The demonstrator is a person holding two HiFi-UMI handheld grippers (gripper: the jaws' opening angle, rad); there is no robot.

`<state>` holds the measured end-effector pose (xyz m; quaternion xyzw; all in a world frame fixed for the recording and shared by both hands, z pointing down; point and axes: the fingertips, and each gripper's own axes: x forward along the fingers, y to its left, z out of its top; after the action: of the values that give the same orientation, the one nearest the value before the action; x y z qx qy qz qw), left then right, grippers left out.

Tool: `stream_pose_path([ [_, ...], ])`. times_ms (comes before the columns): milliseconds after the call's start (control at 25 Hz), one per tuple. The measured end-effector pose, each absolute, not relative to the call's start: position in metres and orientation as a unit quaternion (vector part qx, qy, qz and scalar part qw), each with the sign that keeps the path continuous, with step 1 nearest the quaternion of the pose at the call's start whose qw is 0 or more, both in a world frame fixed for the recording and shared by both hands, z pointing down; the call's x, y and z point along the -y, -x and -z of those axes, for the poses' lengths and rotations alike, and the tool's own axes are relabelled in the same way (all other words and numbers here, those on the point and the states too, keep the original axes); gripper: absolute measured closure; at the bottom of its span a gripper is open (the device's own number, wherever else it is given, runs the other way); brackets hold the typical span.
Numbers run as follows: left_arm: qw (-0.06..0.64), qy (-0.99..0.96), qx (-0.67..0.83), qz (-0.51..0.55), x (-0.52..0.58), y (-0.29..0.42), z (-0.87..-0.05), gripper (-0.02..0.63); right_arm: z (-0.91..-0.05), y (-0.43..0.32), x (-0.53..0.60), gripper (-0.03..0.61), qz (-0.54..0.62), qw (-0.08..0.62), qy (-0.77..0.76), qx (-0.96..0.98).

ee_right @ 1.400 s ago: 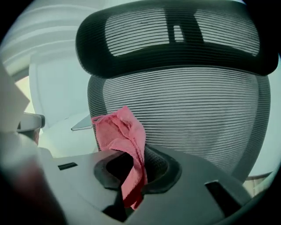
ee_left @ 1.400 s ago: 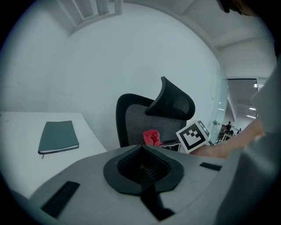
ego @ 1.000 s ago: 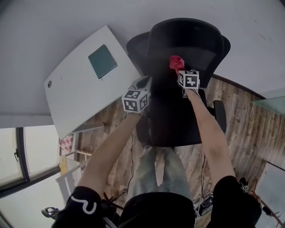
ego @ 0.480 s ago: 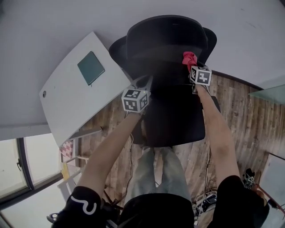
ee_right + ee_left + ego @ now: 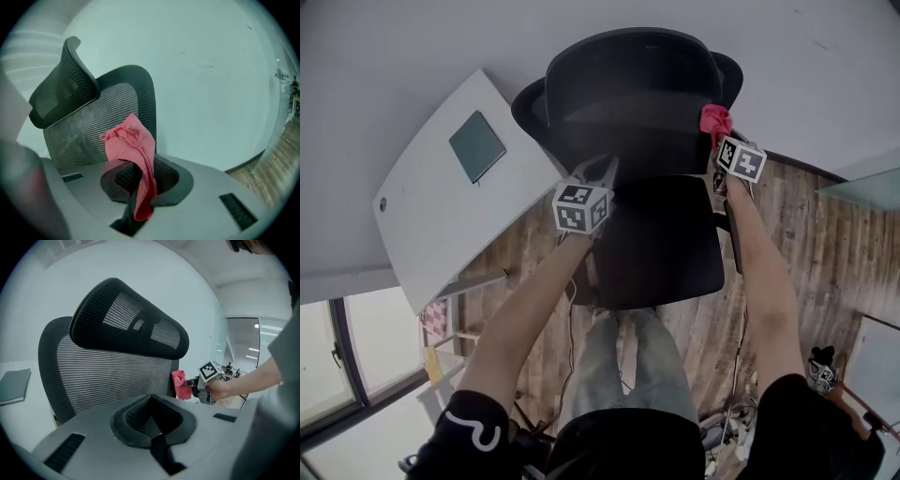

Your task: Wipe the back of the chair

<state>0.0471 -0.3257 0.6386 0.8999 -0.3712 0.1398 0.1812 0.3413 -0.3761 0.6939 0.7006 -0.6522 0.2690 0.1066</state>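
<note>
The black mesh office chair [image 5: 637,94] stands against the wall, with its backrest [image 5: 103,376] and headrest [image 5: 126,319] facing me. My right gripper [image 5: 719,141] is shut on a red cloth [image 5: 714,120], which is at the right edge of the backrest. In the right gripper view the cloth [image 5: 133,145] hangs out of the jaws of the right gripper [image 5: 140,183], beside the mesh [image 5: 93,126]. My left gripper [image 5: 602,169] is over the seat [image 5: 661,248], short of the backrest, shut with nothing in it. The left gripper view also shows the cloth [image 5: 179,384].
A white desk [image 5: 422,225] with a green notebook [image 5: 476,147] on it stands to the chair's left, its corner close to the backrest. A pale wall [image 5: 825,66] runs behind the chair. The floor [image 5: 825,272] is wooden, with a glass panel [image 5: 862,183] at the right.
My right gripper has carried the red cloth rightward across the backrest, from near its middle to its right edge. The left gripper has hardly moved.
</note>
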Motion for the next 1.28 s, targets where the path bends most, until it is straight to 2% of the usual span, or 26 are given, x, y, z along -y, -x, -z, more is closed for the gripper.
stream_pose_path([
  [240, 0.189, -0.896, 0.377, -0.139, 0.317, -0.031, -0.652, 0.589, -0.692, -0.275, 0.368, 0.509, -0.265, 0.087, -0.626, 0.728],
  [600, 0.21, -0.869, 0.424, -0.146, 0.304, 0.053, -0.678, 0.589, -0.725, -0.09, 0.362, 0.509, -0.264, 0.13, -0.505, 0.811],
  [880, 0.219, -0.845, 0.467, -0.143, 0.298, 0.118, -0.687, 0.589, -0.757, 0.01, 0.353, 0.509, -0.283, 0.163, -0.453, 0.83],
  [1080, 0.236, -0.833, 0.48, -0.138, 0.301, 0.141, -0.686, 0.589, -0.774, 0.057, 0.353, 0.509, -0.289, 0.195, -0.42, 0.838],
  [1280, 0.234, -0.833, 0.483, -0.134, 0.305, 0.143, -0.68, 0.589, -0.781, 0.057, 0.362, 0.509, -0.272, 0.222, -0.429, 0.833],
])
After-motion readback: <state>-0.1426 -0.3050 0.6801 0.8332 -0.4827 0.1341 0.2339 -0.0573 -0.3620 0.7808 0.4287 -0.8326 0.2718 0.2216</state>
